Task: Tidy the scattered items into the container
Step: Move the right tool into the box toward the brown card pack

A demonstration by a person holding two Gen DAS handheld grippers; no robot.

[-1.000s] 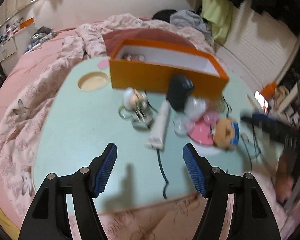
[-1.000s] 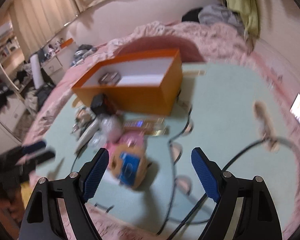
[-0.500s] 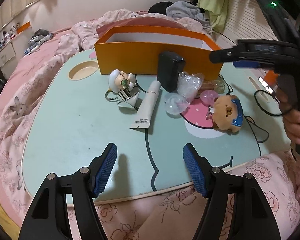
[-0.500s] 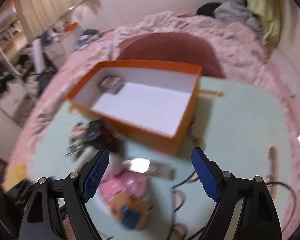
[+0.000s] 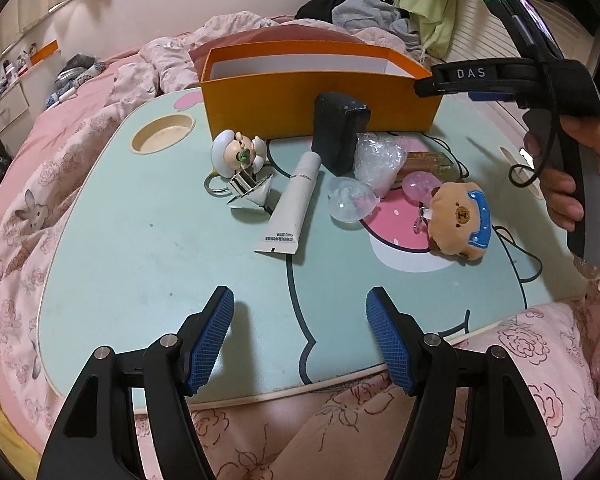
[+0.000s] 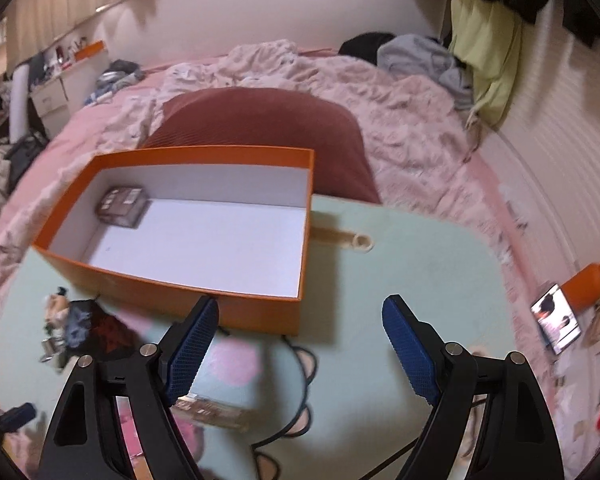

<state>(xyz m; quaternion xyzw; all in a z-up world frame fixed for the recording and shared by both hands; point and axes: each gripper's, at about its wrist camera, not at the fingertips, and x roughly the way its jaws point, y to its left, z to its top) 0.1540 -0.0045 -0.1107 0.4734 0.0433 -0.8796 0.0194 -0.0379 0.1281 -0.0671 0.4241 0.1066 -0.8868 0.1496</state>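
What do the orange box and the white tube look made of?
Orange box: likely cardboard, matte orange outside, white inside; thin straight walls, sharp folded corners. White tube: seemingly soft plastic, smooth satin finish; flat crimped end with small print.

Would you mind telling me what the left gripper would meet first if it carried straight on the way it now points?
Most likely the bare table top. The left gripper is open and empty, angled down at the mint surface short of the clutter. The white tube is the nearest item beyond that, though depth is hard to judge.
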